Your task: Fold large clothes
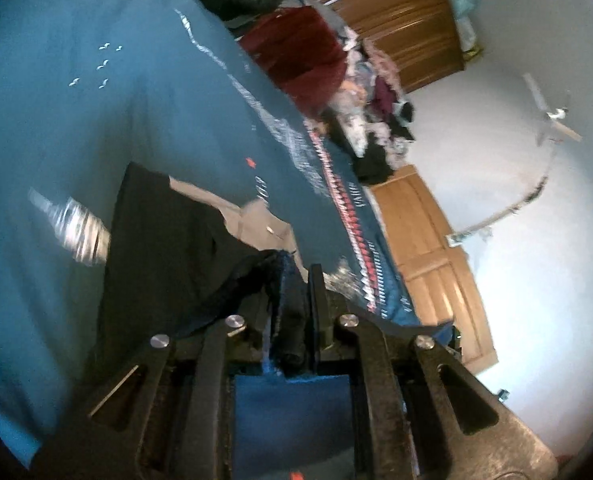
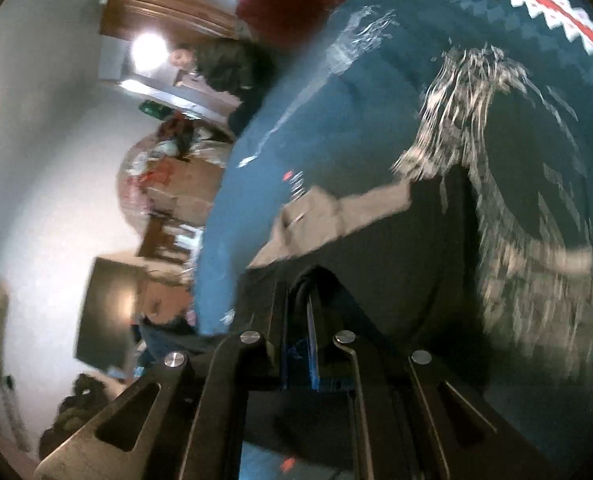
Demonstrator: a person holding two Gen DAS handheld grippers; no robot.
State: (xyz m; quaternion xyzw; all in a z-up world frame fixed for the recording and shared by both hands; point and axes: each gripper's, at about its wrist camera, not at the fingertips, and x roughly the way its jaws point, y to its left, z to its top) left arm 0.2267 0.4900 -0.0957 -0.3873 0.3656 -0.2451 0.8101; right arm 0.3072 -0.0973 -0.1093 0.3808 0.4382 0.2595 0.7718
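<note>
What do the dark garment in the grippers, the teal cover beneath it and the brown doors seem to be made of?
Dark garment: soft matte fabric, it creases and drapes; the weave is too blurred to name. Teal cover: matte printed textile with a red-and-white zigzag border. Brown doors: probably varnished wood or veneer, with panel lines and a slight sheen.

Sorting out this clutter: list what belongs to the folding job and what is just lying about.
In the job: black garment, left gripper, right gripper, both clamped on it.

Lying about: red cloth, clothes pile, wooden wardrobe, teal bedspread underneath.
</note>
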